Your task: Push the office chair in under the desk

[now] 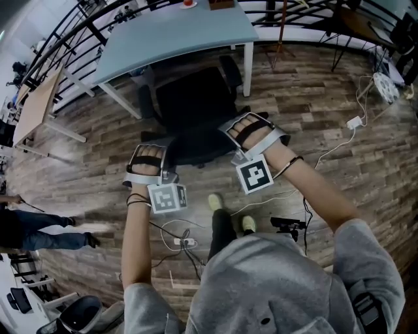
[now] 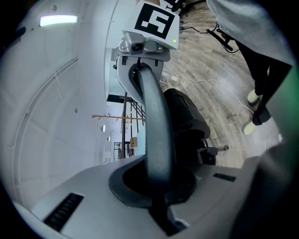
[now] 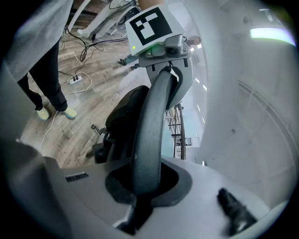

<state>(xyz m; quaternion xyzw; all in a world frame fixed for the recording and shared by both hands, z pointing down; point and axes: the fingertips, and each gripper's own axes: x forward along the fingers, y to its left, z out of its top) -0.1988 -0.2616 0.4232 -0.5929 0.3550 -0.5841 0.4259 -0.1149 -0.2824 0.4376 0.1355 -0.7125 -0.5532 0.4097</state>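
Office chair (image 1: 196,104) before desk (image 1: 176,39) on wood floor (image 1: 307,111), left tool (image 1: 147,155) and right tool (image 1: 251,129) clamping it.

The person wears a grey sweatshirt (image 1: 281,280), black trousers (image 1: 222,231), pale shoes (image 1: 215,201) and dark wristbands (image 1: 136,199).

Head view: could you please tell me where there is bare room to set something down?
The desk top is bare up to the red object at its far edge. The floor between the office chair and the white cable is free. By the person's shoes, cables and a power strip crowd the floor.
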